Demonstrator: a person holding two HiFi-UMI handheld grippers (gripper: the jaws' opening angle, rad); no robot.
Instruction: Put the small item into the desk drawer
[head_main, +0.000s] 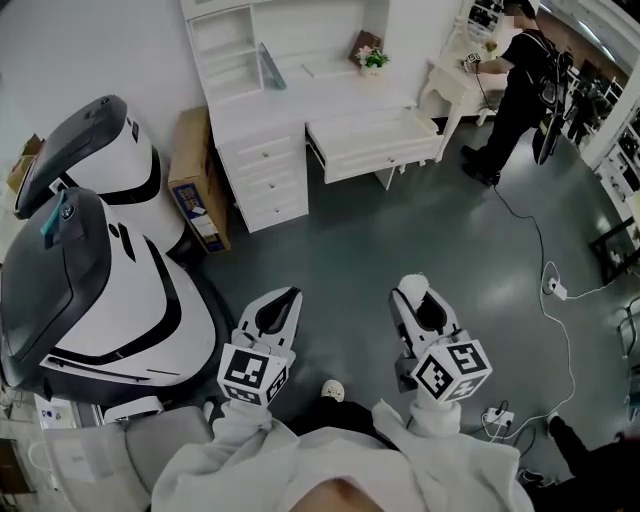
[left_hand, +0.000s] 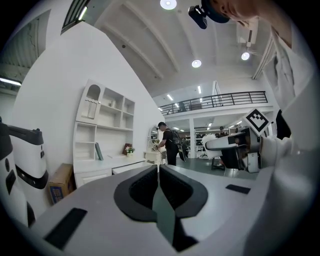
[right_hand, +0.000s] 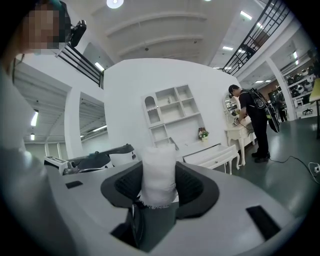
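A white desk (head_main: 300, 100) stands far ahead against the wall, its wide drawer (head_main: 375, 143) pulled open. My right gripper (head_main: 415, 297) is shut on a small white wrapped item (right_hand: 159, 175), which stands upright between its dark pads (right_hand: 192, 187). That item (head_main: 413, 288) shows as a white lump at the jaw tips in the head view. My left gripper (head_main: 280, 308) hangs beside it at the same height, jaws shut with nothing between them (left_hand: 159, 182). Both grippers are well short of the desk, over the dark floor.
Two large white-and-black machines (head_main: 100, 270) fill the left side. A cardboard box (head_main: 195, 190) leans beside the desk's drawer stack (head_main: 268, 180). A person (head_main: 515, 90) stands at a small table at the far right. Cables and a power strip (head_main: 555, 290) lie on the floor at right.
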